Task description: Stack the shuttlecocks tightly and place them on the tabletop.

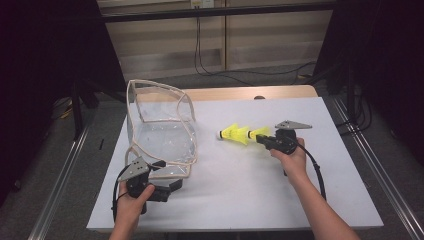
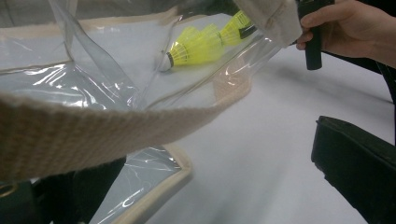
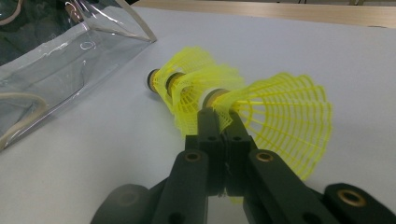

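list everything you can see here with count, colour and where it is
shuttlecocks: three, yellow, nested in a row on the table's middle, the rear skirt pinched by the right gripper
bag: one, clear plastic with beige webbing trim, standing open on the table's left part
strap: one, beige webbing, part of the bag, across the left gripper view
table: one, white top with a wooden far edge
cables: a few, black, on the floor beyond the table
left gripper: one, black, at the bag's near edge
right gripper: one, black, jaws shut on the rear shuttlecock's skirt
hands: two, one holding each gripper
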Motion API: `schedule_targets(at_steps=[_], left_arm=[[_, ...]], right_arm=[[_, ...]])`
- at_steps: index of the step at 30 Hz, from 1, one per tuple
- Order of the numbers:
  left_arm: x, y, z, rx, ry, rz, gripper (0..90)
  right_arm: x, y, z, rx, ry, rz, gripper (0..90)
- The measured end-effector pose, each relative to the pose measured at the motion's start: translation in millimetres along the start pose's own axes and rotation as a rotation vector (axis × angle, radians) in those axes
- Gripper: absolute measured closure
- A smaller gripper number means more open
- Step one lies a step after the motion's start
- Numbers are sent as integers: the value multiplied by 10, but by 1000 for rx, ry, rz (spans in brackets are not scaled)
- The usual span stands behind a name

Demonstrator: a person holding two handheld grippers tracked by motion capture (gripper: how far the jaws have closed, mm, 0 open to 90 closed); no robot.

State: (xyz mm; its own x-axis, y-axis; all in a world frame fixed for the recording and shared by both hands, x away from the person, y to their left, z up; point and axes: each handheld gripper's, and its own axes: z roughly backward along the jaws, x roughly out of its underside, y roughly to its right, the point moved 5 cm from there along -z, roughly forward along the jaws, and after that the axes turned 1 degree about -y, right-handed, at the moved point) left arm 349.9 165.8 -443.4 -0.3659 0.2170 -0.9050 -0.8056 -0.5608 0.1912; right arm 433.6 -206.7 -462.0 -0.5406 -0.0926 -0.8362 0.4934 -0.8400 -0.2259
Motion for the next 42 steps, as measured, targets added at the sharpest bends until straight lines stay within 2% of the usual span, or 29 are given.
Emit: schedule_targets(at_steps=[28,42], left_arm=[[2,0,-3,0,-2,2,33],[4,-6,-3,-2,-2,2,33]], right_arm=[[-39,-74,-145,-3,10,-7,893],[-15,-99,-213,-9,-3,-15,892]])
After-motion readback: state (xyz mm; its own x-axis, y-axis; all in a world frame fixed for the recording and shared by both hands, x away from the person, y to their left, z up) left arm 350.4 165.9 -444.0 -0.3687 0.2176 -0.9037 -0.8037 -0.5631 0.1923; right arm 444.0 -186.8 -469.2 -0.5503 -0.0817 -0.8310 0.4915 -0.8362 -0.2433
